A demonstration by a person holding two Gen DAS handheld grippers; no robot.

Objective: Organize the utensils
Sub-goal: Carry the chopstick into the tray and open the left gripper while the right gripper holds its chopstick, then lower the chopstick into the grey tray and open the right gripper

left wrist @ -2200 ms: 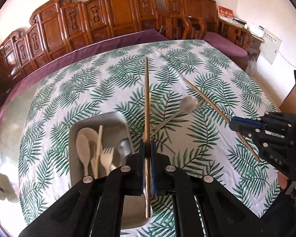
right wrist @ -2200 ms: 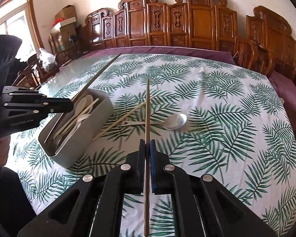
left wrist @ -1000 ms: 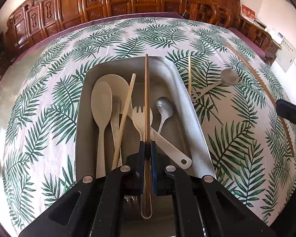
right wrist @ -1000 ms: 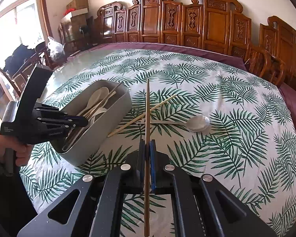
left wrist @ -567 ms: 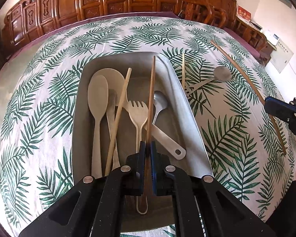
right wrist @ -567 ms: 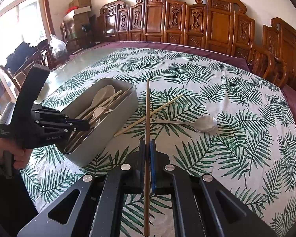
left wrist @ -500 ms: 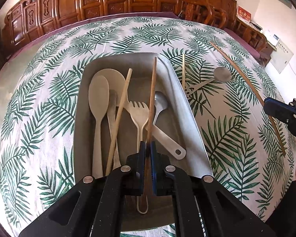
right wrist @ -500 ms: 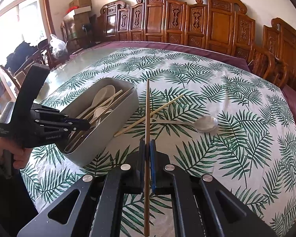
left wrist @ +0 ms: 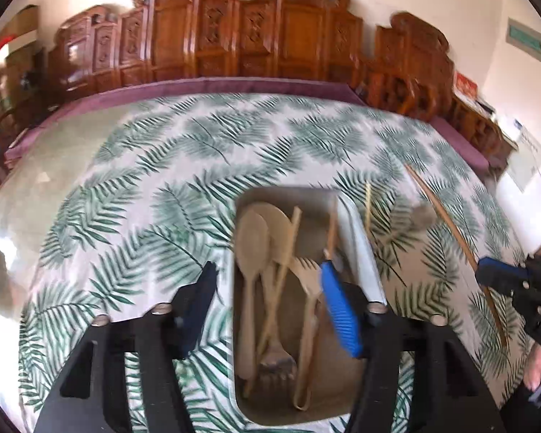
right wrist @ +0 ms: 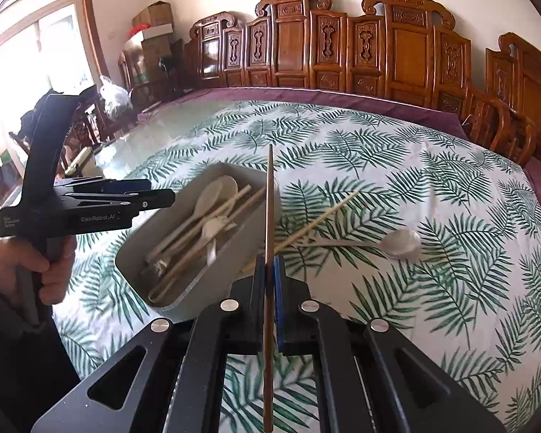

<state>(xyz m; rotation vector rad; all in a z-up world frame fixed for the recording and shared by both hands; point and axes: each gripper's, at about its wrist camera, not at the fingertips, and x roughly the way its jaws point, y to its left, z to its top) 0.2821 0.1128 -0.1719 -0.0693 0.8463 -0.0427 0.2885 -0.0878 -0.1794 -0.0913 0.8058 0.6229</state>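
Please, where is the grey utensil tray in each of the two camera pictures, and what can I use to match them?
Left wrist view: the grey utensil tray fills the lower centre, between the fingers of the opening left hand-held gripper.
Right wrist view: the tray sits left of centre, just left of the dark chopstick held by the right hand-held gripper.
Shared landmark: the metal spoon lying on the leaf-print cloth right of the tray, blurred in the left view.
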